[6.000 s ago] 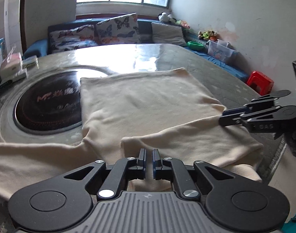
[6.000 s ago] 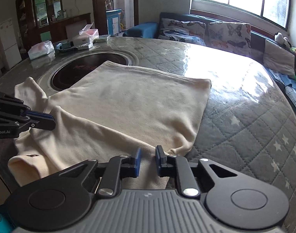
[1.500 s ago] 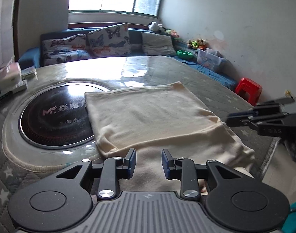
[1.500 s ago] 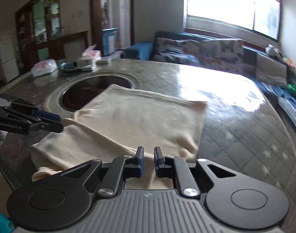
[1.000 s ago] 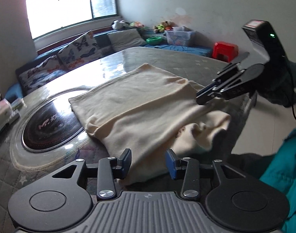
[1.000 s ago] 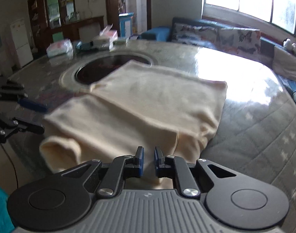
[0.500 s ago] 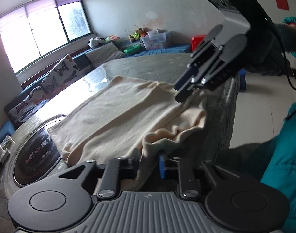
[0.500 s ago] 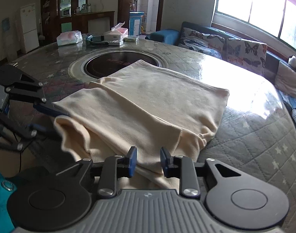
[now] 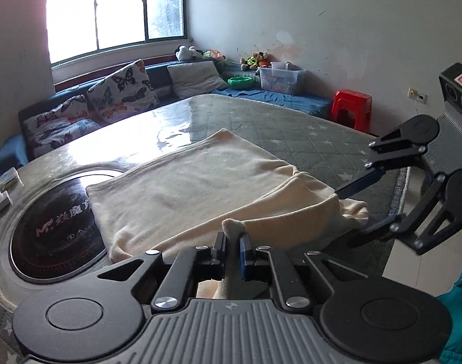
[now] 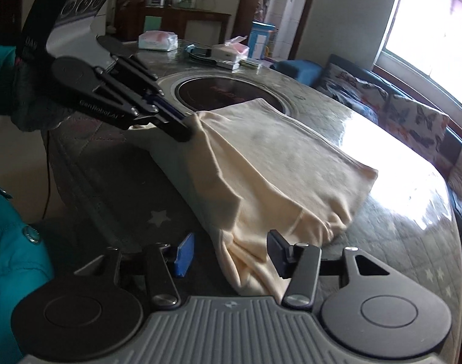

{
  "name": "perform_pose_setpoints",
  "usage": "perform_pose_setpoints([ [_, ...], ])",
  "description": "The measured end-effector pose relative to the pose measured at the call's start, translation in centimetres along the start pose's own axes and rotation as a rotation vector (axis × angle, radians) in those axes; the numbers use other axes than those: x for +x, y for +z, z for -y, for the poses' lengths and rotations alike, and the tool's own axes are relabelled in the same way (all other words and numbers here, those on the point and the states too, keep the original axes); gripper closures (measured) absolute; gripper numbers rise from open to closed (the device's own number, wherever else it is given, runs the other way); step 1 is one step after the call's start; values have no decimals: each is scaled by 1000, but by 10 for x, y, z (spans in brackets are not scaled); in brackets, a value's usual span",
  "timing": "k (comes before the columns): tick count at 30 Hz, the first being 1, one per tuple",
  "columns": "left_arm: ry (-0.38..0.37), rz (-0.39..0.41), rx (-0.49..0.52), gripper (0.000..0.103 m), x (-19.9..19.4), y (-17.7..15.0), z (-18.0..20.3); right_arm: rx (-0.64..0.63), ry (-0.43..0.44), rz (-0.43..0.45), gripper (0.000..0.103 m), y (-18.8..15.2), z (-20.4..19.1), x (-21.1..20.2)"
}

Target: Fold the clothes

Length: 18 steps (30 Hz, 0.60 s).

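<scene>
Cream garment (image 9: 200,182) spread on the quilted table (image 9: 307,139), far half flat, near edge lifted off the table's rim. Left gripper (image 9: 232,250) pinched tight on a small peak of the near edge, 2 fingers nearly together with cloth between. Right gripper (image 10: 231,253) spread wide, 2 fingers (image 10: 184,253) on either side of a hanging bunch of the fabric, not clamping it. Far left corner overlapping the dark round cooktop (image 9: 49,221) set in the table. Red stool (image 9: 351,106) beyond, by the wall.
</scene>
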<state>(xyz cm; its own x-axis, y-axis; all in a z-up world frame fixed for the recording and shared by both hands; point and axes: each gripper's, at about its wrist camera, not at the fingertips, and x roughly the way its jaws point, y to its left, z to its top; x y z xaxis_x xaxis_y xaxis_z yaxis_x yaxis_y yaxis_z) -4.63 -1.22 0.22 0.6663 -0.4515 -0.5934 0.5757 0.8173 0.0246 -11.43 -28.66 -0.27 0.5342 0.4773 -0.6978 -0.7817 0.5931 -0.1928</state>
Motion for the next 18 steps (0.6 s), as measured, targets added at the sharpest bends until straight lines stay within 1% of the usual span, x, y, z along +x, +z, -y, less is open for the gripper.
perform_pose_setpoints([
  [2, -2, -10, -6, 93, 3, -1, -2, -19, 4, 3, 54, 2, -1, 13],
  [3, -7, -13, -10, 93, 3, -1, -3, -27, 4, 5, 57, 3, -1, 17],
  [4, -12, -16, -15, 93, 4, -1, -4, -31, 11, -2, 66, 5, 0, 22],
  [5, -12, -17, -17, 90, 3, -2, -5, -29, 23, -16, 71, 7, 2, 29],
  [6, -11, -18, -17, 90, 1, -3, -5, -18, 36, -23, 78, 8, 5, 32],
  [8, -12, -15, -20, 88, -5, -6, -6, 15, 62, -23, 87, 12, 10, 33],
  [9, -14, -12, -17, 87, -9, -9, -5, 37, 73, -25, 88, 14, 14, 33],
  [11, -2, -9, 7, 72, -17, -16, -1, 76, 89, -27, 90, 17, 20, 33],
  [12, 7, -8, 24, 71, -21, -19, 1, 94, 94, -28, 90, 18, 23, 33],
  [15, 38, -15, 78, 70, -26, -30, 8, 154, 107, -27, 91, 23, 32, 32],
  [18, 72, -29, 135, 70, -27, -40, 15, 168, 105, -19, 91, 26, 34, 30],
])
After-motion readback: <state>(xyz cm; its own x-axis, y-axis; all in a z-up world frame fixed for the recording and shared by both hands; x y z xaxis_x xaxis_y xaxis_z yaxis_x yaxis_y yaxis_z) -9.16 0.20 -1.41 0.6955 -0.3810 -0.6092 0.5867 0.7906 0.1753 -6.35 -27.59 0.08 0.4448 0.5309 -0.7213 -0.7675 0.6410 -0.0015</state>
